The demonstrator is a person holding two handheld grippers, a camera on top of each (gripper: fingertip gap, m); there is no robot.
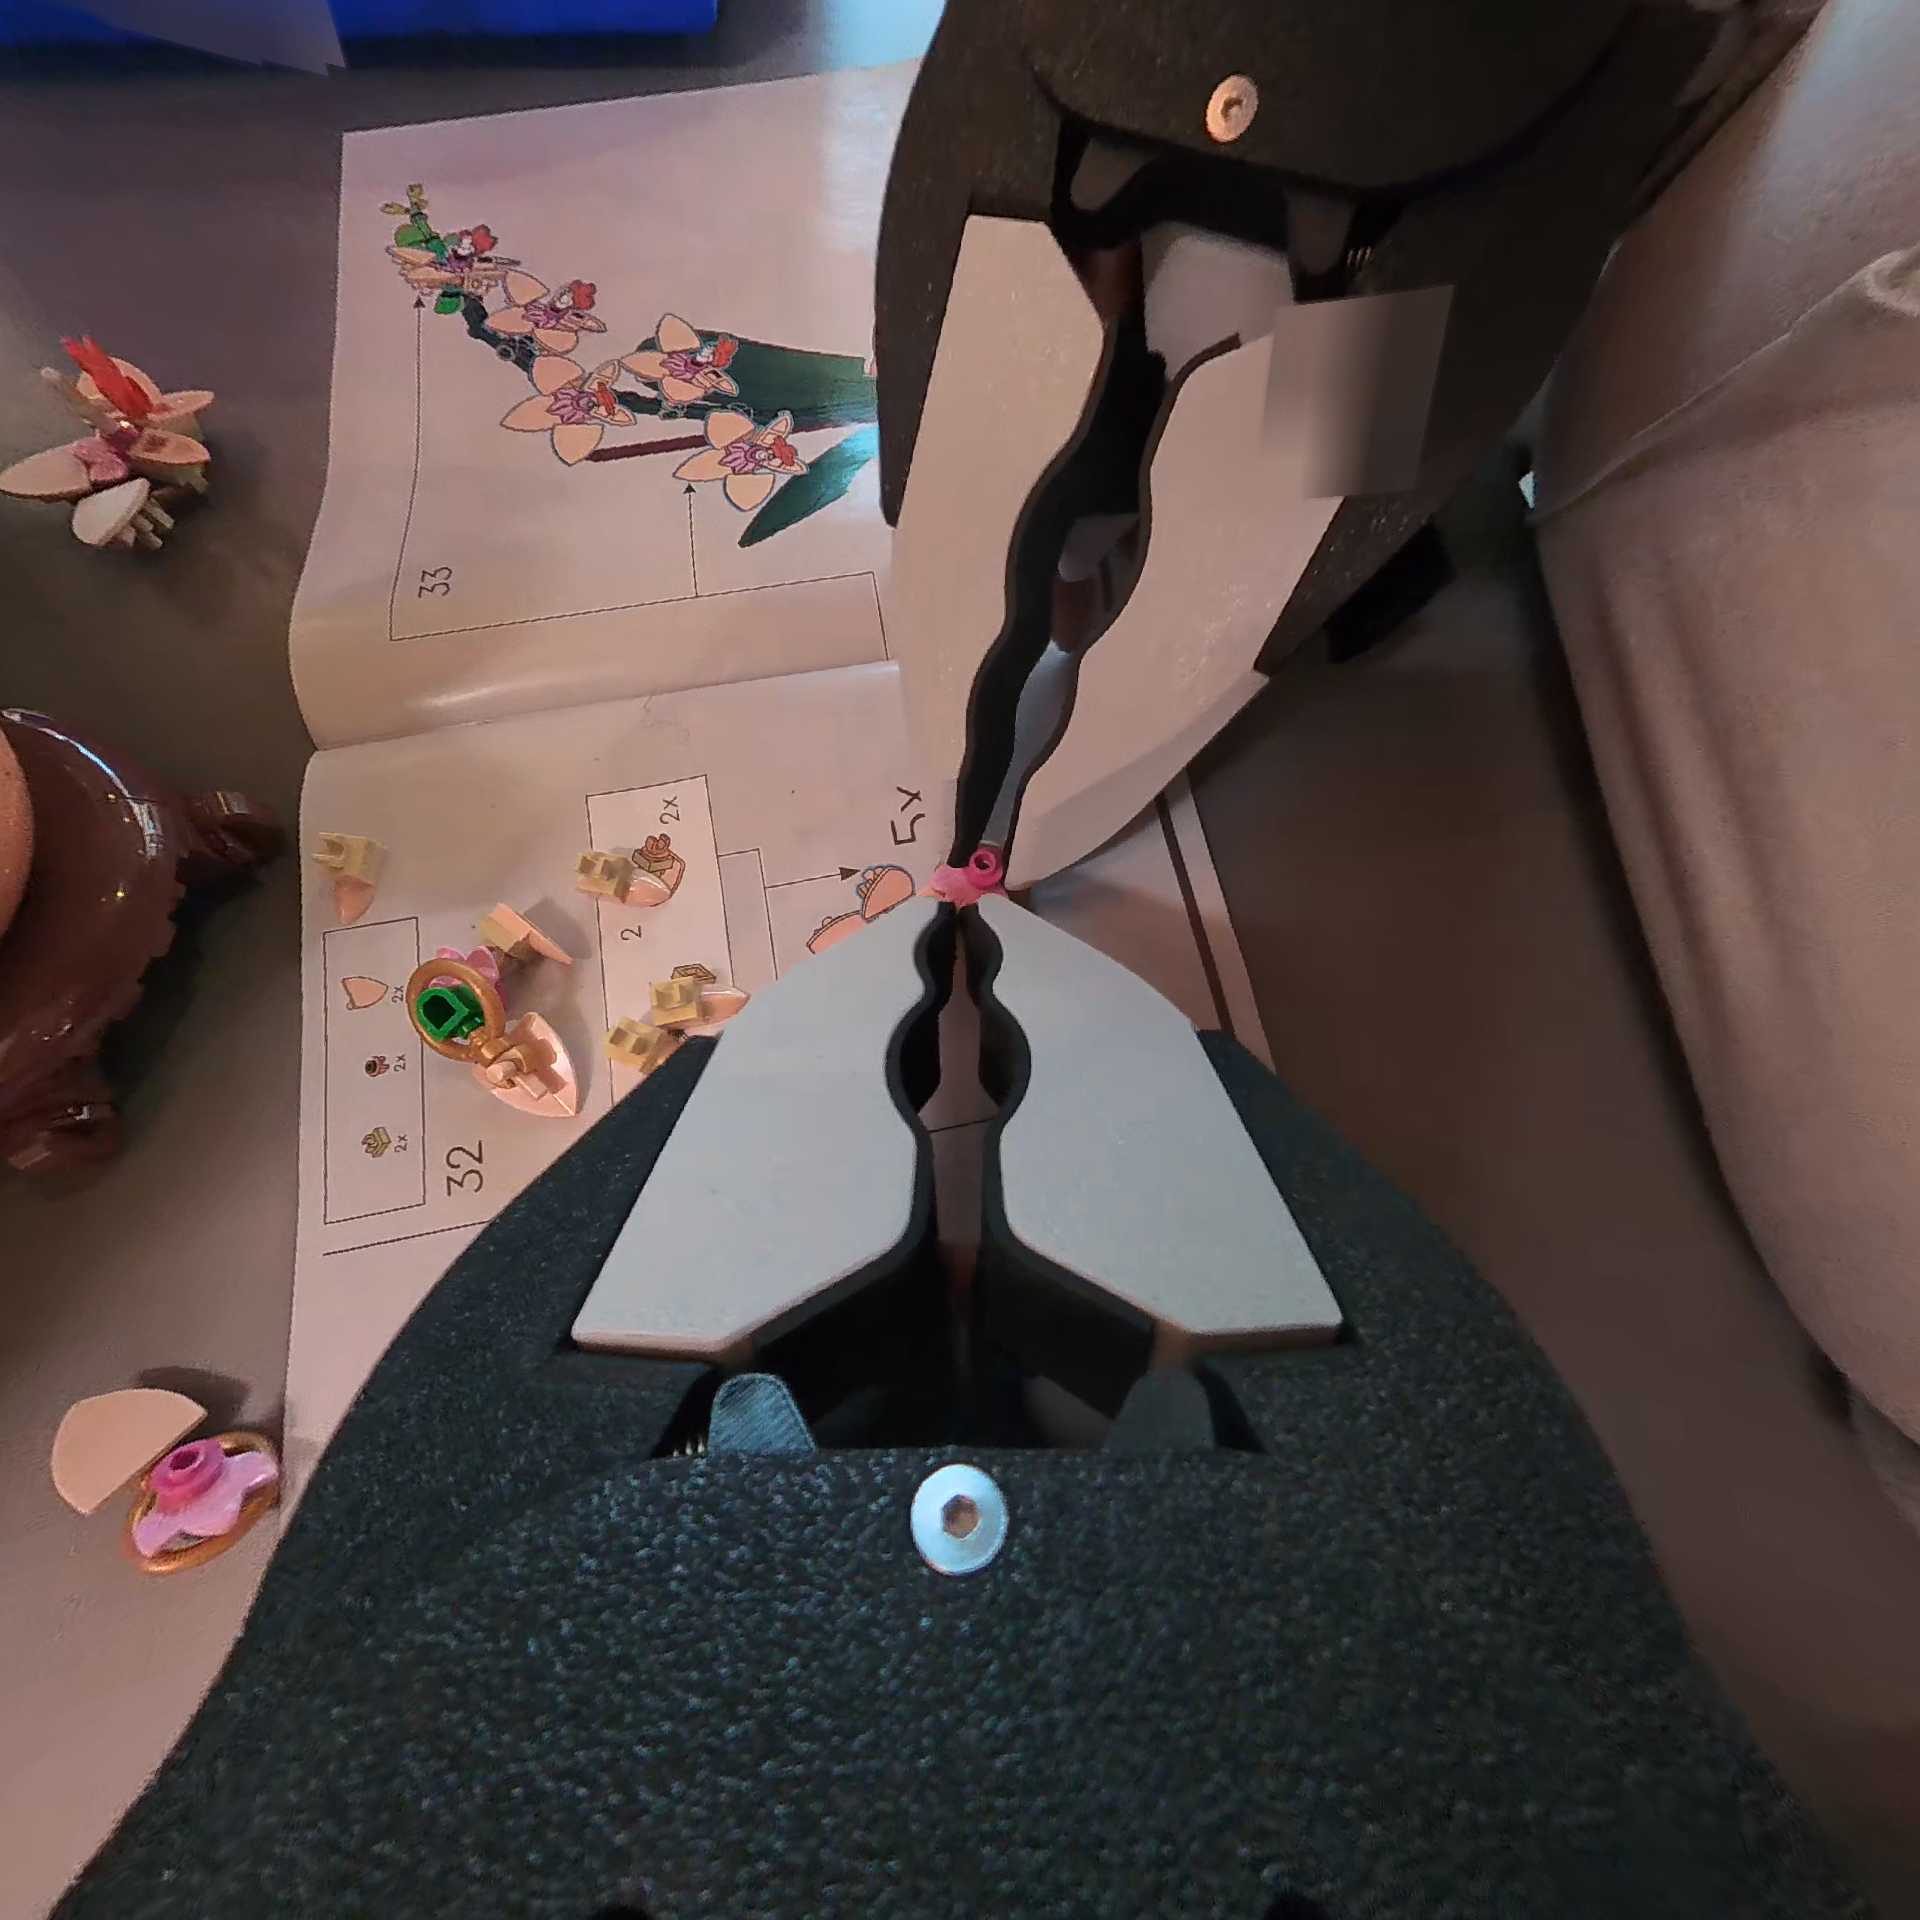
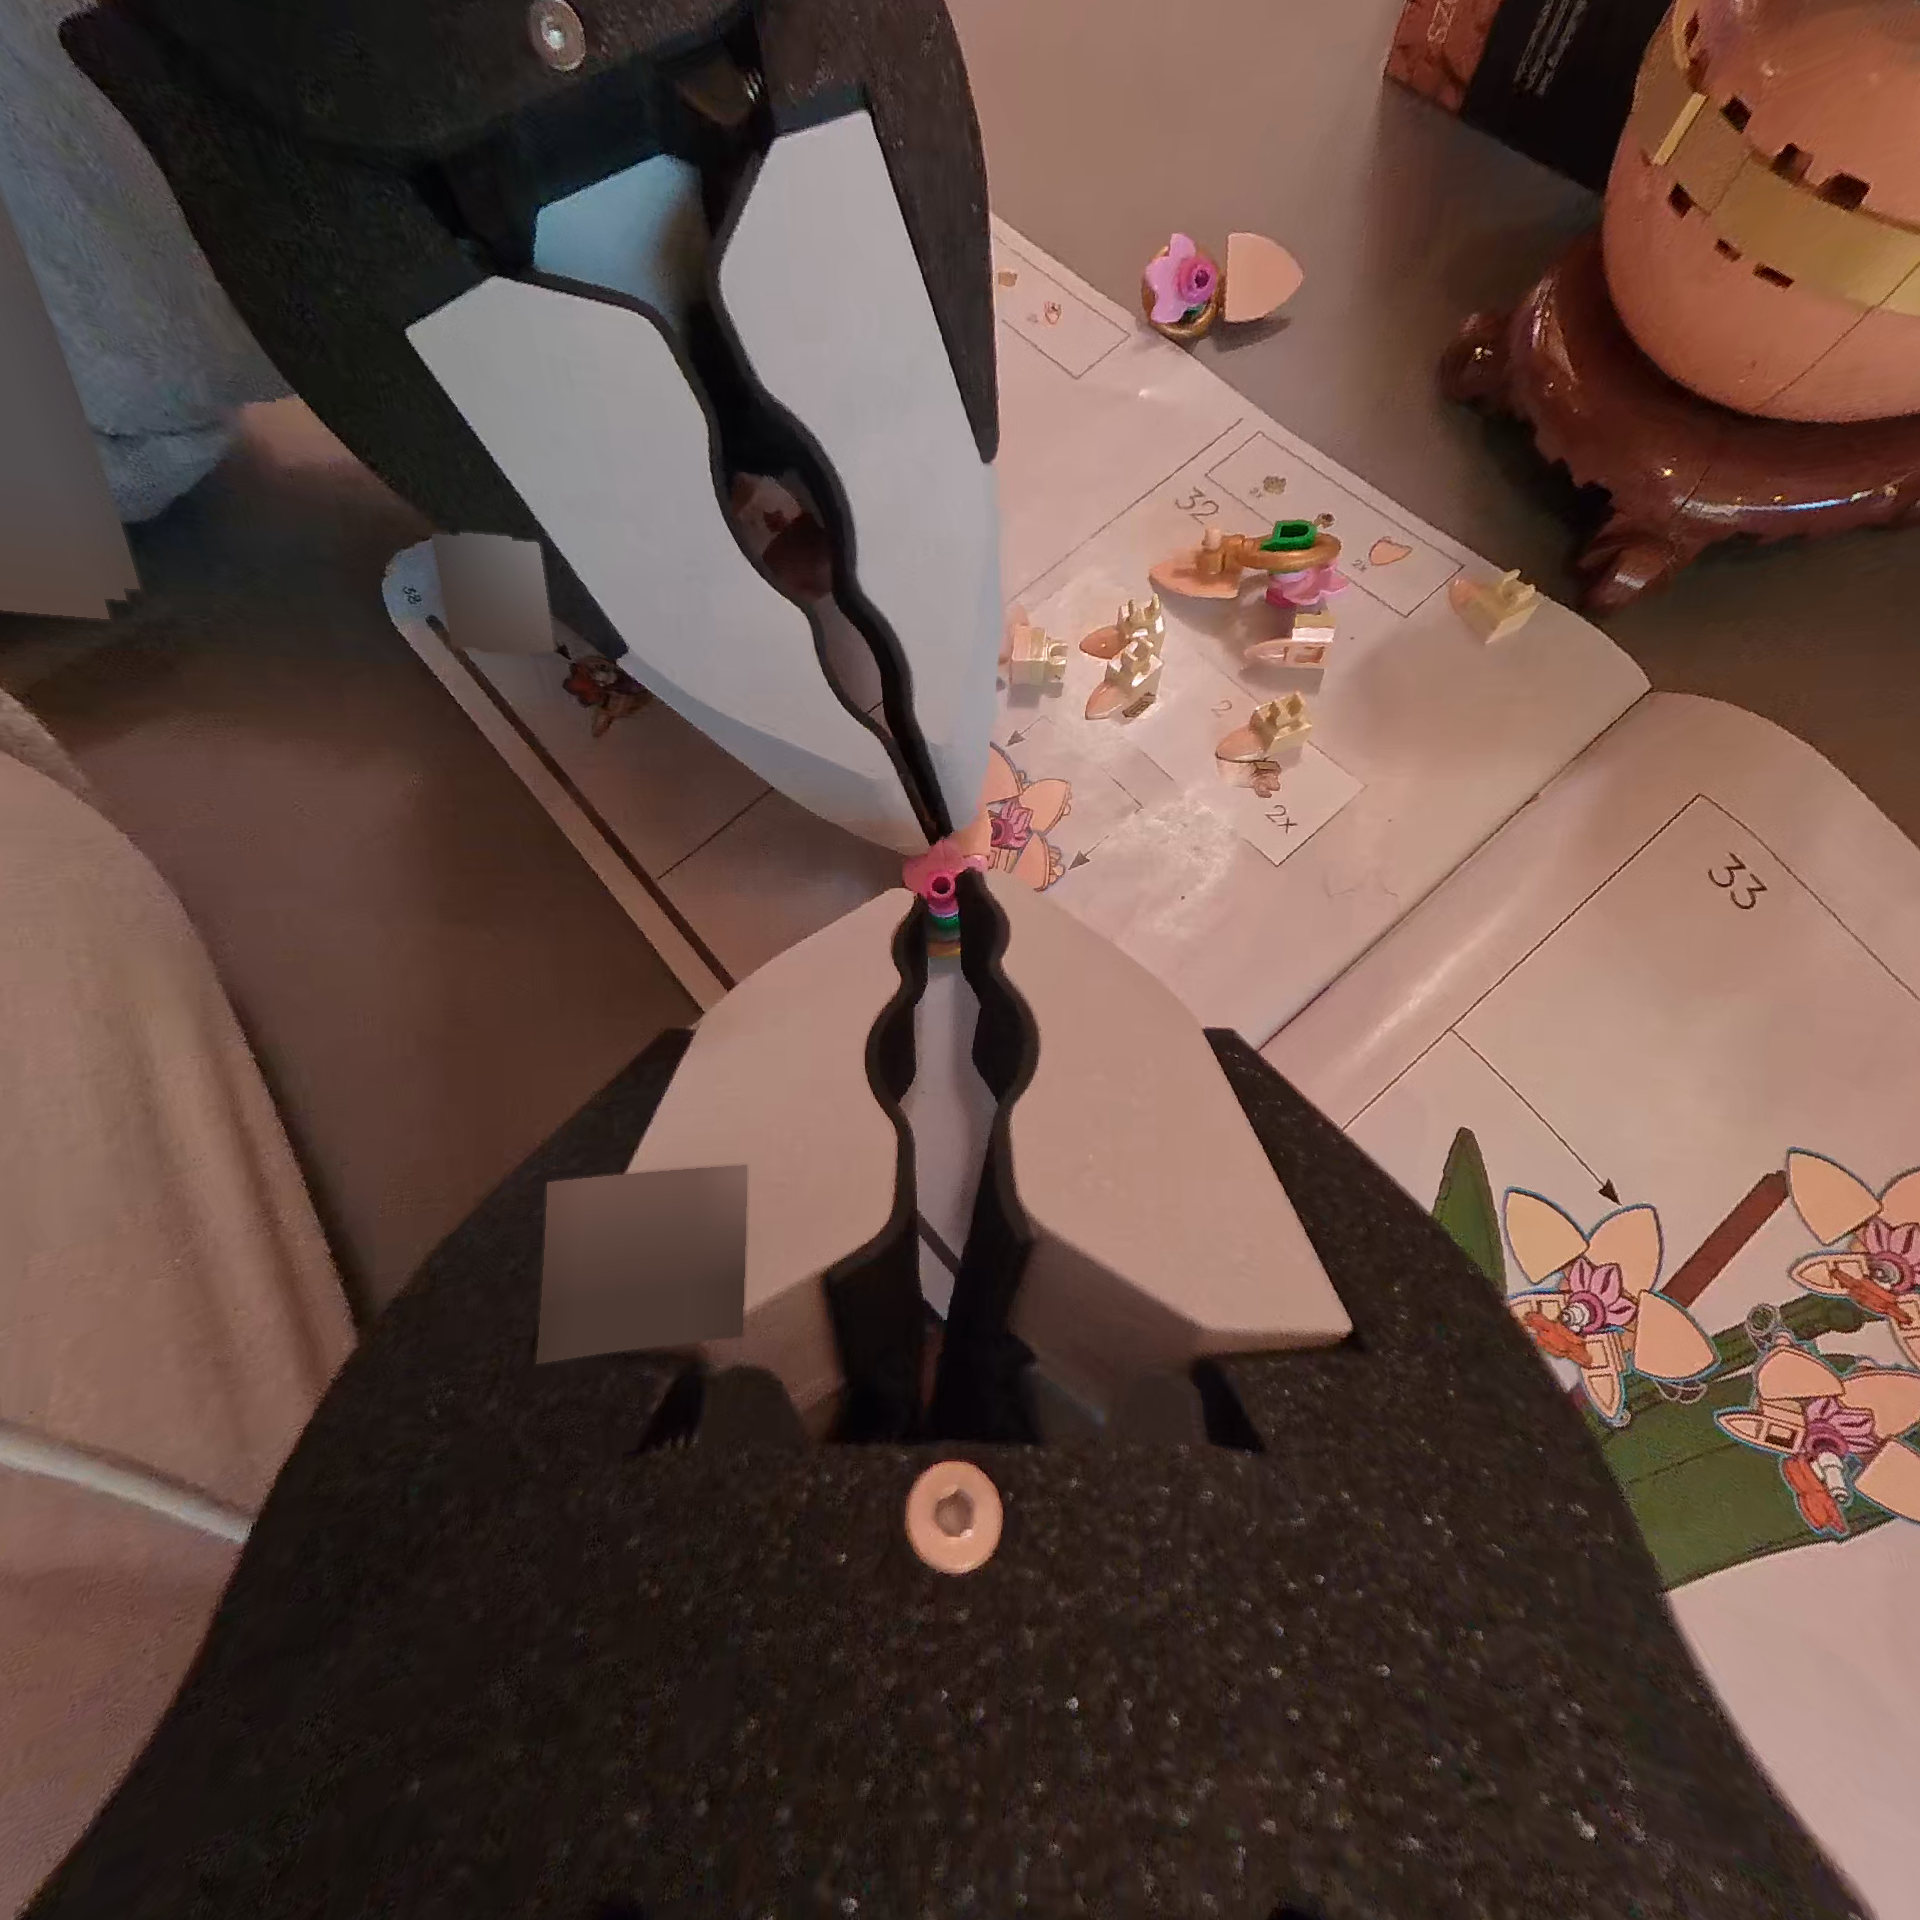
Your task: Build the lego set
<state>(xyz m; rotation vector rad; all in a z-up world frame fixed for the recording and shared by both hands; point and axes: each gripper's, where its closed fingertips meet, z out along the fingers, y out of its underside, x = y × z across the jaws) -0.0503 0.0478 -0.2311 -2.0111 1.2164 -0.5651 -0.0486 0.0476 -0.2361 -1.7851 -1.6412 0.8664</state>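
Lego pieces lie scattered on the open instruction booklet (image 1: 582,686) spread over the worktop (image 1: 156,644), beside a brown-footed egg-shaped model (image 2: 1756,239). Above the booklet's near edge, the left hand-held gripper (image 1: 961,909) and right hand-held gripper (image 2: 940,914) meet tip to tip, both clamped on one tiny pink flower piece (image 1: 971,873), which sits pinched between their closed fingertips.

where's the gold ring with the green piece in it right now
In the left wrist view the gold ring with the green piece lies left of centre on the open instruction booklet, among loose tan petal pieces, left of the left gripper.
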